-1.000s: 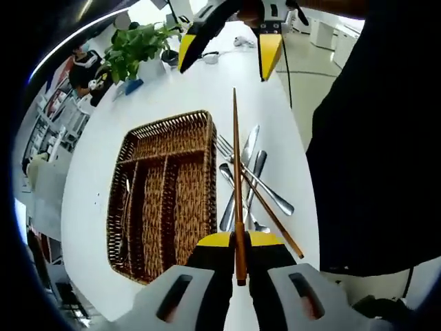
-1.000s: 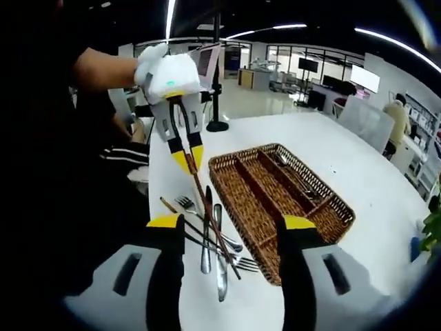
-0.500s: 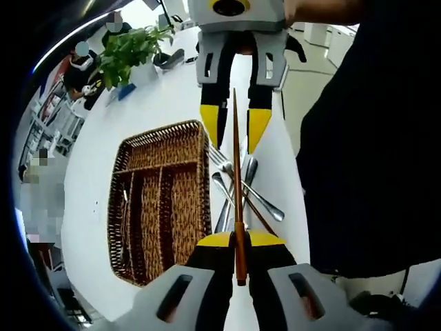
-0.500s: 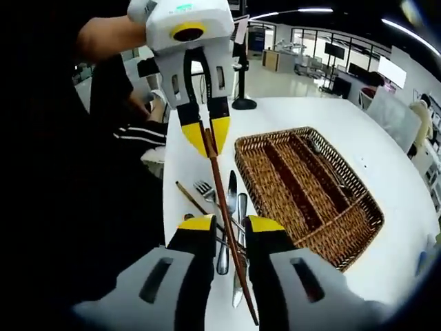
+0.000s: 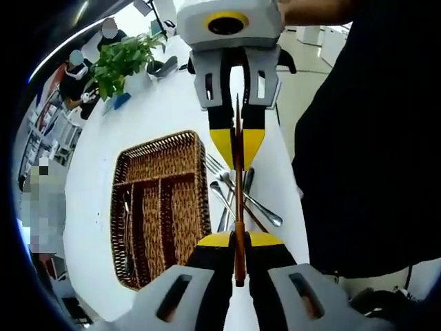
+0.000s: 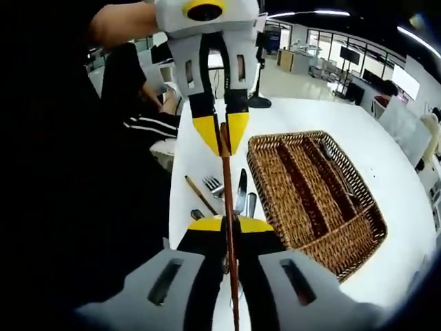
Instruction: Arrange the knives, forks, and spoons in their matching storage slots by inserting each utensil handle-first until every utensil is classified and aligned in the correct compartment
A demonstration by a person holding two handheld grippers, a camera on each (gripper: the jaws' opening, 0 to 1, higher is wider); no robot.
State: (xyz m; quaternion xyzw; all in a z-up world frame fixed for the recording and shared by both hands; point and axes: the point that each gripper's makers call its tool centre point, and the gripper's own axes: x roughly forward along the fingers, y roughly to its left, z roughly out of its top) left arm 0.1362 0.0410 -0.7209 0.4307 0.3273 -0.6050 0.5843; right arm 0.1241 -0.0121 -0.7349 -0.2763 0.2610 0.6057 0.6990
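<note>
In the left gripper view, the left gripper (image 5: 238, 243) sits at six o'clock with its yellow-tipped jaws pressed tight on one end of a brown chopstick (image 5: 238, 186), which runs straight up toward twelve o'clock. At its far end the right gripper (image 5: 237, 140) meets it head-on, jaws closed in on the other tip. The right gripper view gives the mirror of this: the right gripper (image 6: 225, 227) pinches the stick (image 6: 226, 186) at six o'clock and the left gripper (image 6: 222, 134) holds it near twelve (so the stick is clamped at both ends, a handover in my judgement).

The risk lies in the timing. If both let go together, or one releases before the other has a firm bite, the thin stick could drop onto the loose cutlery (image 5: 241, 196) lying on the white table (image 5: 165, 110) just beyond the near jaws, scattering a fork or spoon. If both keep gripping and the hands pull apart or twist, the stick may slip askew or flex.

Farther out, at about nine o'clock in the left gripper view, the wicker tray (image 5: 160, 196) lies with its long slots lengthwise; something metal seems to lie in the leftmost slot, though I cannot tell what. A stick held crooked would catch on a divider. A potted plant (image 5: 124, 58) stands near eleven o'clock, well apart.
</note>
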